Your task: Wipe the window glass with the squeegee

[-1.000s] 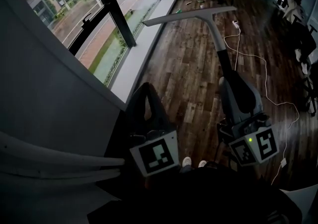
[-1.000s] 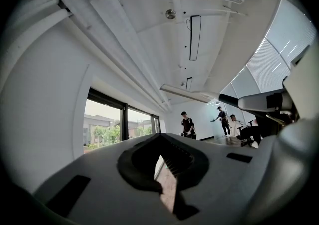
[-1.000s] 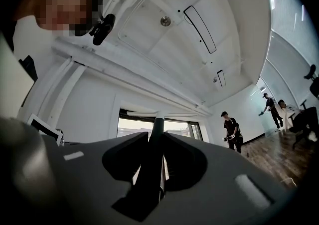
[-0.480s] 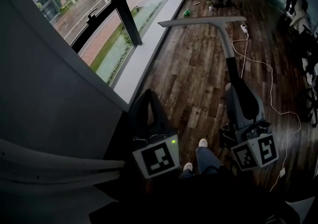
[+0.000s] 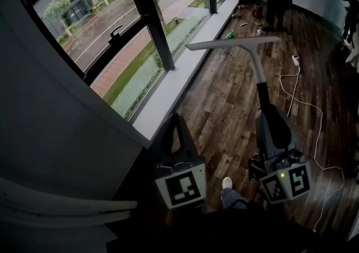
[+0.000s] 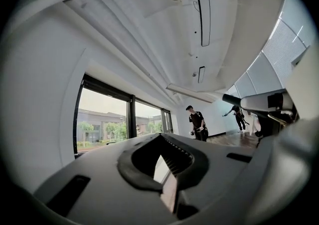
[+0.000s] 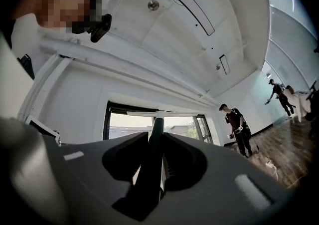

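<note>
While clamped by its dark handle between the jaws of the right gripper, stands at centre right of the frame as a squeegee, blade at upper centre, not on the window glass. Looks light and stiff, with a soft rubber edge. Probably tips easily on so long a shaft, so is best gripped firmly on the thick handle. Left gripper: jaws together, empty.

floor — dark wood planks | squeegee pale, matt | right tongs — matt grey plastic
</note>
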Tool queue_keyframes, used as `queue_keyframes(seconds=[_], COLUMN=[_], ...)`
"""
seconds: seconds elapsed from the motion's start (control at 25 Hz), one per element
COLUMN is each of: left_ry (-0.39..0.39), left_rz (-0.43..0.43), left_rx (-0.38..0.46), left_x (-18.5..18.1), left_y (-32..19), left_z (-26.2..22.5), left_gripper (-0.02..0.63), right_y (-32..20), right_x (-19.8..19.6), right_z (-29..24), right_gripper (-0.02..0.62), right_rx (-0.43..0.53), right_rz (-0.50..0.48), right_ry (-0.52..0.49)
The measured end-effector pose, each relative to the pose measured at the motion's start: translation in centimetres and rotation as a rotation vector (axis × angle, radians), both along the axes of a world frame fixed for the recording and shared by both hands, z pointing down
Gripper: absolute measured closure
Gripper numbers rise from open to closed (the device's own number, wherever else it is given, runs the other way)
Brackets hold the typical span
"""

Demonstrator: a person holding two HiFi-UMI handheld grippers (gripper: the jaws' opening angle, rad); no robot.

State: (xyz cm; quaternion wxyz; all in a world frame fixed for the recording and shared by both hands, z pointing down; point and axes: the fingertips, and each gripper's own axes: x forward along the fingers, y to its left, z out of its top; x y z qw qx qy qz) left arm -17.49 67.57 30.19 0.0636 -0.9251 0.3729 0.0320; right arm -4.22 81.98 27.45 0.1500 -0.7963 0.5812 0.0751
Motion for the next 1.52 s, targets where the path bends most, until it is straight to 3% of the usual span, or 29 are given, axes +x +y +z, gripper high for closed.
queue_keyframes(seconds=[0.28, 0.6, 0.84, 1.08, 1.52], left_ry=[0.009, -0.019, 0.031, 0.031, 0.083], left_rz=[-0.086, -0.177, -0.235, -0.273, -0.412], left_rx=[0.001, 0.001, 0.006, 0.035, 0.035], left_x=[7.5, 12.3, 16.4, 19.7, 22.5], left_y=[-5.4, -14.2, -25.4, -37.8, -53.0], left_z=[-0.4, 0.9, 0.5, -1.1, -0.4], left_gripper=[0.606, 0.606, 0.606, 0.606, 0.606], right_y=[-6.7, -16.4, -27.7, -40.8, -59.1], right_x=[8.6, 14.9, 19.7, 23.6, 28.5], right_z=[-0.3, 1.1, 0.7, -1.0, 0.1], right_gripper=[0.500, 0.500, 0.500, 0.500, 0.500], right_rx=[-0.004, -0.010, 0.009, 0.031, 0.014], right_rz=[-0.074, -0.153, -0.180, -0.225, -0.351], right_ry=[0.004, -0.014, 0.012, 0.019, 0.016])
